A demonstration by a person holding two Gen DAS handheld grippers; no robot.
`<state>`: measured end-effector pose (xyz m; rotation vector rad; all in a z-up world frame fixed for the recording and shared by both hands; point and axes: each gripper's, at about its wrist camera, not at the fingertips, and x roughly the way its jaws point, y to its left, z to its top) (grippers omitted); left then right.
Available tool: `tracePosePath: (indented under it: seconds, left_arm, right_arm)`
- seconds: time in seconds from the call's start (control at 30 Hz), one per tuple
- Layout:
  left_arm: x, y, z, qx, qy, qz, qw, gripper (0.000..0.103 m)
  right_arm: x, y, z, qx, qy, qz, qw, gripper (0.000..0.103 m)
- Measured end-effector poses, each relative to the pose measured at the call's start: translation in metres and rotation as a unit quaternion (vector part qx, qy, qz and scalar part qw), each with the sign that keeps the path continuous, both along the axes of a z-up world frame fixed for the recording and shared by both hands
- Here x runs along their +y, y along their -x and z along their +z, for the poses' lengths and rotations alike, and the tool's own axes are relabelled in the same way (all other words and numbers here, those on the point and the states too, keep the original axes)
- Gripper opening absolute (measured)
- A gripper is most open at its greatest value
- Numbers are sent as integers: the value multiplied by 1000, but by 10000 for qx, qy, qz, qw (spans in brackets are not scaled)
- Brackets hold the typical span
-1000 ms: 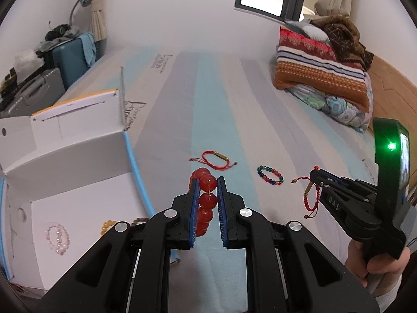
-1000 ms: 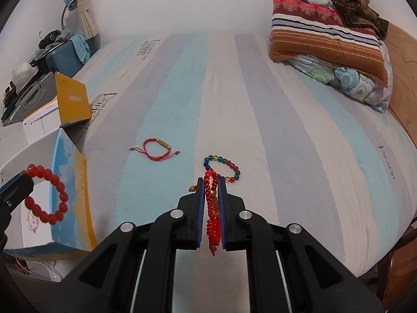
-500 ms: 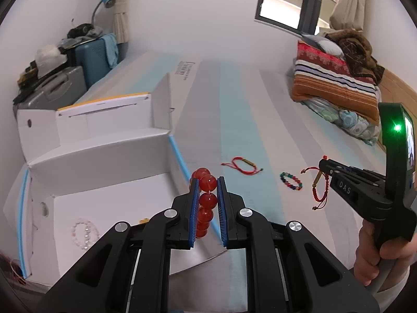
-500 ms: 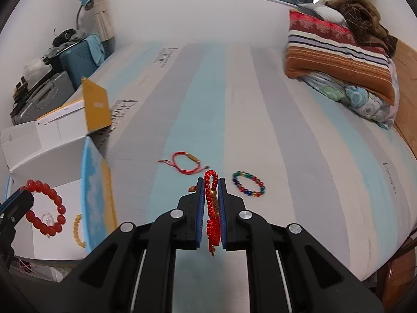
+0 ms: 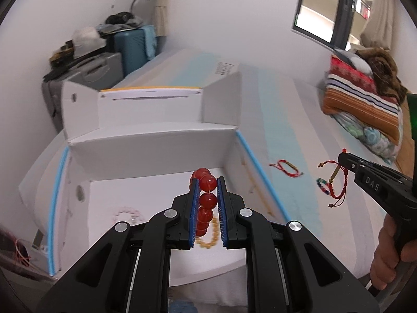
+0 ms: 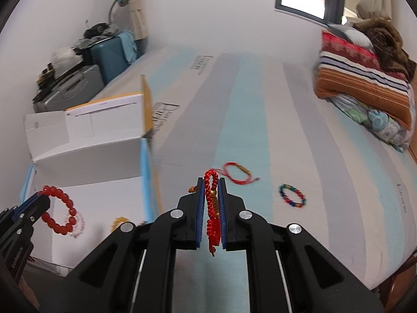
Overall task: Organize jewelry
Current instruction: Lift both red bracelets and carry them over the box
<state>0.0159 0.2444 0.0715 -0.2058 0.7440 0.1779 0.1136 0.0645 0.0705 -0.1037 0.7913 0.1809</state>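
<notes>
The bed carries the work area, with a striped sheet across it and a white cardboard box standing open at its left edge. The step in hand appears to be delivery: both tools carry a bracelet toward the box, and the left one is already over it.

The left gripper hovers above the box floor. Its jaws are closed on a red bead bracelet, which sits between the blue pads with several beads stacked in the gap and the top beads projecting past the tips. In the right wrist view the rest of this bracelet hangs as a free loop below the jaws. The next move likely calls for lowering slightly and opening the jaws so the loop drops flat, clear of the two items already on the box floor: a pale bead bracelet and a yellow bead bracelet.

The right gripper is over the bed, just beside the right wall of the box. Its jaws are clamped on a red cord bracelet, held lengthwise in the gap with its tail hanging below. It must travel left over the wall before release.

Two items lie on the sheet: a thin red string bracelet and a multicoloured bead bracelet, well apart from both jaws.
</notes>
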Motion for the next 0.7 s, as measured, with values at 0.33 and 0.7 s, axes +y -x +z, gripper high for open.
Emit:
tracePosePath:
  seconds: [0.33,0.7]
  left_arm:
    - [37,16,-8,57,-13,345,9994,13]
    - [64,15,-32,305,-99,716,9969,13]
  right_arm:
    - [67,15,-8,15,-67,558,9984,9]
    - [113,15,-42,515,-231,1006,9933,9]
